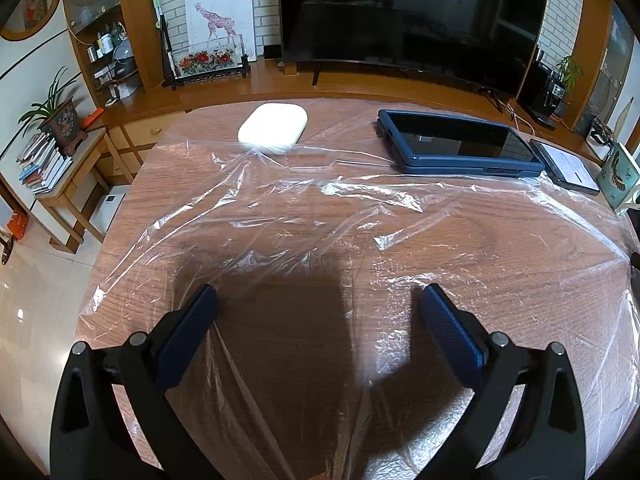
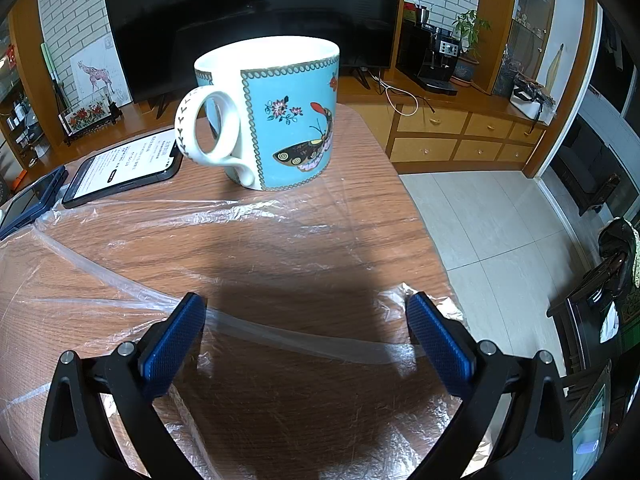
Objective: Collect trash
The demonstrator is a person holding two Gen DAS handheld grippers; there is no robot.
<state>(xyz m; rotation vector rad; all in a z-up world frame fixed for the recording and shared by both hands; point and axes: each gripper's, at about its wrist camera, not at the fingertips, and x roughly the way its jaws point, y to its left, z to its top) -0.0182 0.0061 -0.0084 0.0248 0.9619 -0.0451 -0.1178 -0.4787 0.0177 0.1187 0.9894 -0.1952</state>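
Note:
A large sheet of clear crinkled plastic film [image 1: 304, 216] lies spread over the wooden table [image 1: 172, 120]. It also shows in the right wrist view [image 2: 120, 280], with a twisted fold running between the fingers. My left gripper [image 1: 318, 300] is open just above the film near the table's front, holding nothing. My right gripper [image 2: 306, 306] is open above the film at the table's right front corner, holding nothing.
A white oval case [image 1: 273, 125] lies at the far left. A tablet in a blue case [image 1: 460, 142] and a phone [image 1: 568, 166] lie at the far right. A blue butterfly mug [image 2: 276, 116] stands beyond the right gripper, next to the phone [image 2: 124, 164]. The table edge [image 2: 424, 216] drops to tiled floor.

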